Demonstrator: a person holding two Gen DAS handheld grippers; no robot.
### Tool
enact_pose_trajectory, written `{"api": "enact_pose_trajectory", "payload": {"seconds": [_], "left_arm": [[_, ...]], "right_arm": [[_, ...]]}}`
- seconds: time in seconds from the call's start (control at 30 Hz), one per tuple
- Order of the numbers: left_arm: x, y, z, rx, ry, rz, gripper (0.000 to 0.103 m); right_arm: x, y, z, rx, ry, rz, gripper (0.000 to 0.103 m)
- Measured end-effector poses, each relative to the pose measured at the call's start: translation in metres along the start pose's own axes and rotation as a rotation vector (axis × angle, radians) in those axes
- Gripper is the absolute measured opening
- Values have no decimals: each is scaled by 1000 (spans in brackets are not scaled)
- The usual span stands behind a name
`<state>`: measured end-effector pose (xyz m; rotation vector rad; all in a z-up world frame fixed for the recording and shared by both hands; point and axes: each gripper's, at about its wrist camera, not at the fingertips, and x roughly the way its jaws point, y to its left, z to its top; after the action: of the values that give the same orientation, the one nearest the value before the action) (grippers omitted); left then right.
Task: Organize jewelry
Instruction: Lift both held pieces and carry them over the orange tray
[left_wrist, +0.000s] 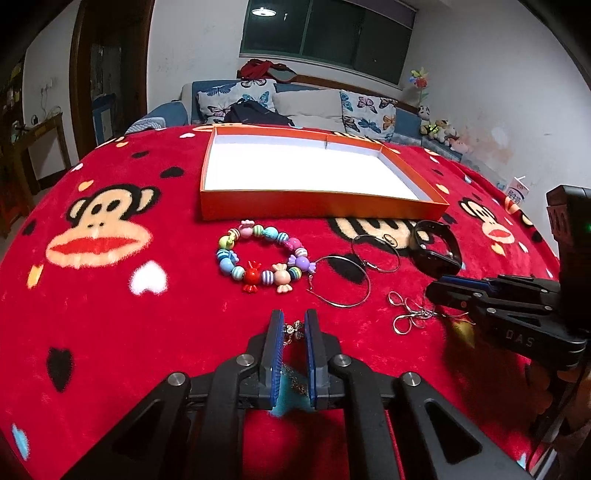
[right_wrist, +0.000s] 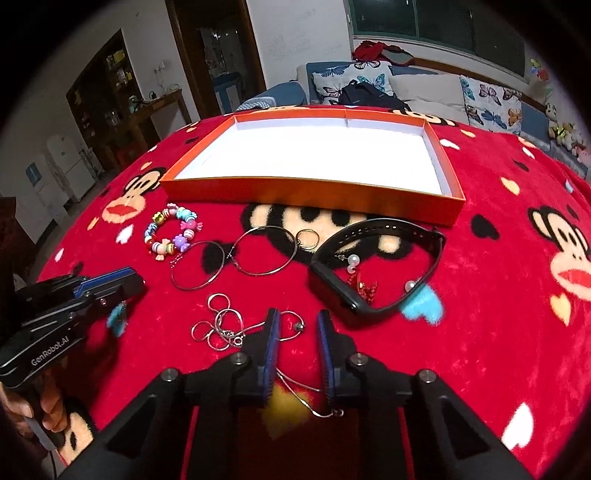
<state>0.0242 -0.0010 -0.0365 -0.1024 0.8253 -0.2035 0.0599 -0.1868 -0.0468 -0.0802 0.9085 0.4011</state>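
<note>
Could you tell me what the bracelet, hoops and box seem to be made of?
Bracelet: glossy plastic beads, judging by candy colours and shine. Hoops: thin silvery metal wire, glinting. Box: probably matte orange cardboard, thin-walled, white inside.

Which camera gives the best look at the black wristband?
The right wrist view: the whole black wristband shows as a loop, with small pearl earrings inside. The left wrist view shows it small, far right, near the right tongs.

The shallow orange cardboard tray (right_wrist: 424, 214) lies at the rear of the red monkey-print blanket (right_wrist: 498, 295); before it, left to right: multicoloured bead bracelet (right_wrist: 171, 236), two thin metal hoops (right_wrist: 236, 258), small gold ring (right_wrist: 307, 238), black wristband (right_wrist: 373, 273); nearest, the tangled silver chain (right_wrist: 221, 325).
</note>
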Motion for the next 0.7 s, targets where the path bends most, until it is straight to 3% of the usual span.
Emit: {"api": "enact_pose_trajectory", "payload": {"seconds": [0.17,0.3,0.4,0.7], "left_arm": [[2,4,1,-11,7,-8,11],[-1,5,1,-20,-4,-8,11],[-7,2,2,-3,-13,3,11],[-45,10,28,-18,-61,-62,11]], "right_arm": [[-2,7,-2,-55,-12,-44,9],[-10,6,-1,-42,-43,-30,9],[-24,3,3,-18,-70,3,9],[-77,2,38,0,-187,111,9]]}}
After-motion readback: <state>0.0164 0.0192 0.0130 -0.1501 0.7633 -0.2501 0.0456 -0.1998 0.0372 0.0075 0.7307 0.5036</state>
